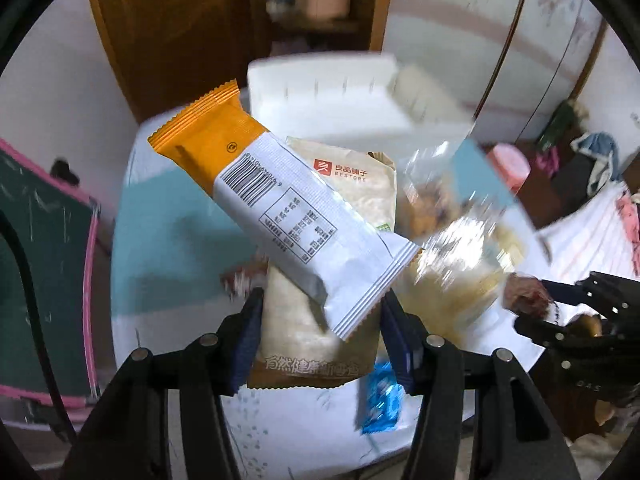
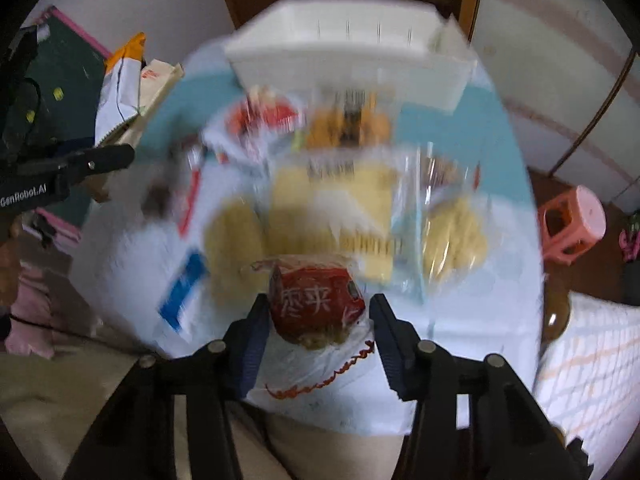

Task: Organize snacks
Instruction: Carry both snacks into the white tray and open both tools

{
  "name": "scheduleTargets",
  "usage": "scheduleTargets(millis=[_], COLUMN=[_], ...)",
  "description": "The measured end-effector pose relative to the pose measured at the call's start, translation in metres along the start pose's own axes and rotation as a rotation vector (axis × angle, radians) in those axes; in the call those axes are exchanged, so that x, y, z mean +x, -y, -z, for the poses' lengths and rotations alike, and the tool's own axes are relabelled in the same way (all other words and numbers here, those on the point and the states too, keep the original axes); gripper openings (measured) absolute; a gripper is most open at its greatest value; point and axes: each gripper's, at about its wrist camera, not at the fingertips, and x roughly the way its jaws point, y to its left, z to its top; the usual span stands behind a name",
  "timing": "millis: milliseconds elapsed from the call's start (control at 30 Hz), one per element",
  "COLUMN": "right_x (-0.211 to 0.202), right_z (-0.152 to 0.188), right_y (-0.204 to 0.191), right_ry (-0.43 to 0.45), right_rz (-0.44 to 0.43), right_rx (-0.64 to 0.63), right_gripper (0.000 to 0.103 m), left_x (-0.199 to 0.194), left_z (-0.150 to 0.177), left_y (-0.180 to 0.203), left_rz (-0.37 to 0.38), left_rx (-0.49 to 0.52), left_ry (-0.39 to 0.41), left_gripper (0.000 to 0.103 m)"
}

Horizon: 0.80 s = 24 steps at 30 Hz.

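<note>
My left gripper (image 1: 320, 312) is shut on a beige Bestore snack bag (image 1: 352, 200), and an orange and white bar wrapper (image 1: 280, 196) lies across the bag, lifted above the table. My right gripper (image 2: 316, 316) is shut on a small red date snack packet (image 2: 316, 300) in clear wrap. The right gripper also shows at the right of the left wrist view (image 1: 532, 300). The left gripper with its bags (image 2: 124, 80) shows at the upper left of the right wrist view. A white storage basket (image 1: 320, 92) (image 2: 340, 36) stands at the table's far end.
The table (image 2: 480, 128) has a teal and white cloth. Several blurred snack packs lie on it: clear bags of yellow pastries (image 2: 452, 228), a red and white pack (image 2: 264, 120), a blue packet (image 1: 380, 400) (image 2: 184, 284). A pink stool (image 2: 572, 220) stands to the right, a chalkboard (image 1: 40, 248) to the left.
</note>
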Motion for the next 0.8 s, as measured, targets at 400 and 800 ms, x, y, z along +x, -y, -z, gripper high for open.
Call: scheduleTargets(millis=[400, 800], right_x=[-0.076, -0.071], right_z=[-0.072, -0.1], right_y=[0.01, 0.006], right_ry=[0.253, 0.245], right_rz=[0.019, 0.025], right_rx=[-0.017, -0.033], right_gripper=[0.05, 0.05], left_x=[-0.052, -0.038], left_z=[-0.035, -0.058], left_y=[0.007, 0.02], left_rz=[0.154, 0.08], left_rx=[-0.035, 0.042], left_ry=[0.035, 0.028], left_gripper=[0.054, 0.054])
